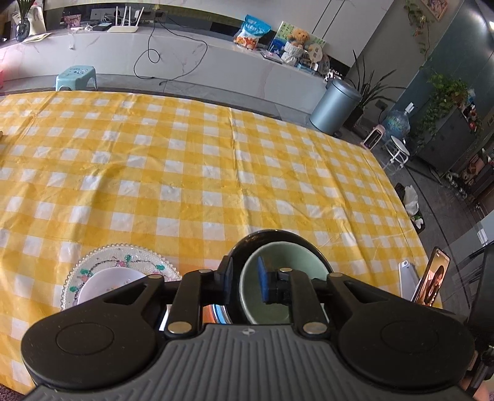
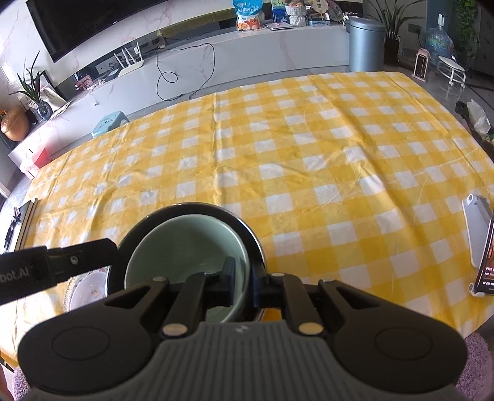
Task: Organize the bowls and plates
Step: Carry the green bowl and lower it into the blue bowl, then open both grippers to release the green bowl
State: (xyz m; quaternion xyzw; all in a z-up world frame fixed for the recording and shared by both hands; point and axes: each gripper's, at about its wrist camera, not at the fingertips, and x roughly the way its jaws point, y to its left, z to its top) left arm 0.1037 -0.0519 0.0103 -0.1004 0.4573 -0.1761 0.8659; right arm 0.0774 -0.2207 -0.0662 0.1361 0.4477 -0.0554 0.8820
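Legible text: the letters "bot.AI", white on black, cut off at the frame edge, on the left gripper's arm (image 2: 46, 271), left of the black bowl (image 2: 191, 212). Printing on the blue snack bag (image 2: 247, 14) and on the phone screen (image 2: 487, 262) is too small to read.

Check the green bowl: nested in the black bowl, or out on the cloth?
Nested. The green bowl sits inside the black bowl, whose rim rings it in both wrist views. Both look empty.
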